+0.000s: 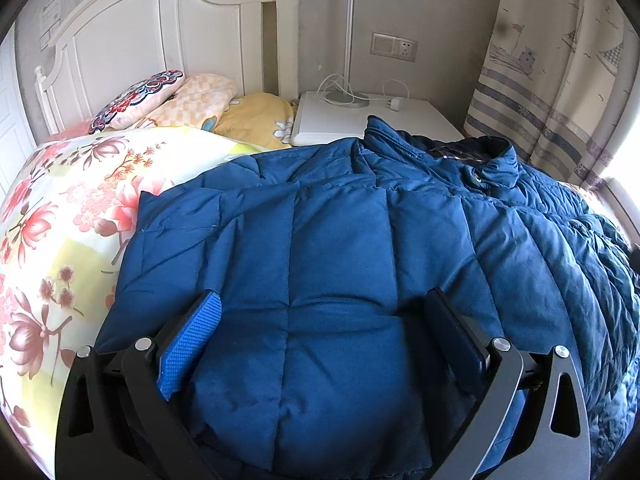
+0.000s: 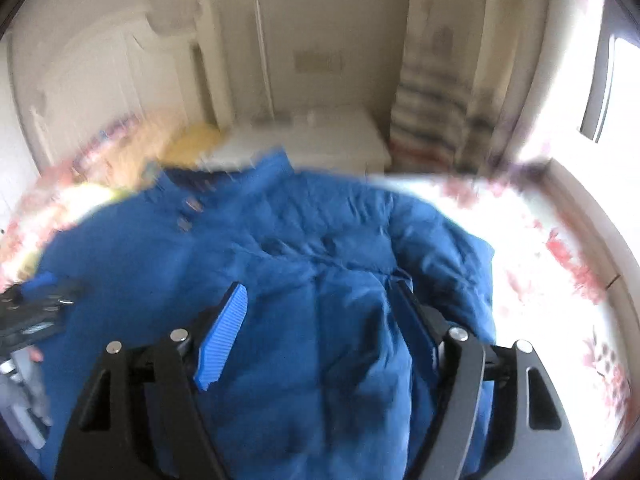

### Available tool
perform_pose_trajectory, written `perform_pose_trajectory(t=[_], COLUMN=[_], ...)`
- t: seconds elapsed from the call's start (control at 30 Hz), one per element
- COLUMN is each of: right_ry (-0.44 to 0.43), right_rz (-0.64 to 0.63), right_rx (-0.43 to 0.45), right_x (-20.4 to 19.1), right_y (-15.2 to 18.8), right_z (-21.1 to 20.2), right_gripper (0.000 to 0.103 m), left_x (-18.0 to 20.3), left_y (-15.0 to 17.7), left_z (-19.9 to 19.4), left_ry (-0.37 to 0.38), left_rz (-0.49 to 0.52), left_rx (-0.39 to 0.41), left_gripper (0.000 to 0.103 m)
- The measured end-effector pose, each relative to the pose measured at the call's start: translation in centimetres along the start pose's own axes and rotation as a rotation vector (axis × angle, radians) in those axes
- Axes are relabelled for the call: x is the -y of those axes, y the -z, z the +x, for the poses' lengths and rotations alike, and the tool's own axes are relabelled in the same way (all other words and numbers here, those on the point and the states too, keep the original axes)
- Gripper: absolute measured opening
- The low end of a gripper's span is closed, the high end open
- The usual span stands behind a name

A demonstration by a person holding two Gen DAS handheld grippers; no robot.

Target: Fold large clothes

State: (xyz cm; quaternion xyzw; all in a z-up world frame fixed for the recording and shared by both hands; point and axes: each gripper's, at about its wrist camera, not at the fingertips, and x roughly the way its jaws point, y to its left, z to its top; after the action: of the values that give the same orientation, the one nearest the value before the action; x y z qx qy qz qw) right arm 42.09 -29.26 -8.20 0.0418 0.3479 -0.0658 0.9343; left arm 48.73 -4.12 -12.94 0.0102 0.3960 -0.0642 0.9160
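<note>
A large blue quilted jacket (image 1: 360,240) lies spread over a floral duvet (image 1: 60,208) on a bed, its collar (image 1: 480,164) toward the nightstand. My left gripper (image 1: 326,304) hovers low over the jacket's near part. Its jaws stand wide open and the padded cloth bulges up between them without being pinched. The right wrist view is blurred. There my right gripper (image 2: 320,300) is open wide over a raised fold of the jacket (image 2: 280,248), and neither pad presses on the cloth. The left gripper (image 2: 36,308) shows at the left edge of that view.
Several pillows (image 1: 192,100) lie against a white headboard (image 1: 160,32). Beyond the jacket stands a white nightstand (image 1: 340,120) with a lamp pole (image 1: 349,40) and a charger cable. A patterned curtain (image 1: 560,80) hangs at the right, and a bright window (image 2: 616,88) is behind it.
</note>
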Motion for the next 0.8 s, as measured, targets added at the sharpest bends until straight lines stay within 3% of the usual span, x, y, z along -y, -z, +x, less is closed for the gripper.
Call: perform_pose_trajectory(t=[0.07, 0.13, 0.47, 0.57, 0.63, 0.73, 0.8], right_ry=[0.014, 0.038, 0.014, -0.046, -0.057, -0.107, -0.135], right_rz=[-0.105, -0.196, -0.174, -0.145, -0.125, -0.121, -0.183], right_rx=[-0.009, -0.102, -0.117, -0.121, -0.127, -0.072, -0.061], right_x=[-1.7, -2.7, -2.2, -1.5, -1.3, -1.7, -2.8], right_y=[1.3, 3.5, 3.4, 3.5, 3.8, 4.7, 5.9], right_z=[-0.9, 1.2, 2.5, 2.2, 0.4, -4.0, -6.3], right_gripper=[0.081, 0.082, 0.085, 0.089, 0.088, 0.088, 0.088], left_x=[0.0, 0.0, -0.1, -0.1, 0.5, 2.7, 4.6], left_y=[0.0, 0.0, -0.3, -0.1, 0.6, 2.8, 4.8], left_z=[0.0, -0.1, -0.1, -0.9, -3.0, -7.2, -8.8], left_ry=[0.003, 0.002, 0.006, -0.01, -0.036, 0.006, 0.026], left_rz=[-0.003, -0.003, -0.01, 0.001, 0.024, 0.112, 0.196], left_rx=[0.001, 0.003, 0.0, 0.002, 0.028, 0.071, 0.069], left_gripper=[0.098, 0.098, 0.098, 0.098, 0.097, 0.097, 0.098])
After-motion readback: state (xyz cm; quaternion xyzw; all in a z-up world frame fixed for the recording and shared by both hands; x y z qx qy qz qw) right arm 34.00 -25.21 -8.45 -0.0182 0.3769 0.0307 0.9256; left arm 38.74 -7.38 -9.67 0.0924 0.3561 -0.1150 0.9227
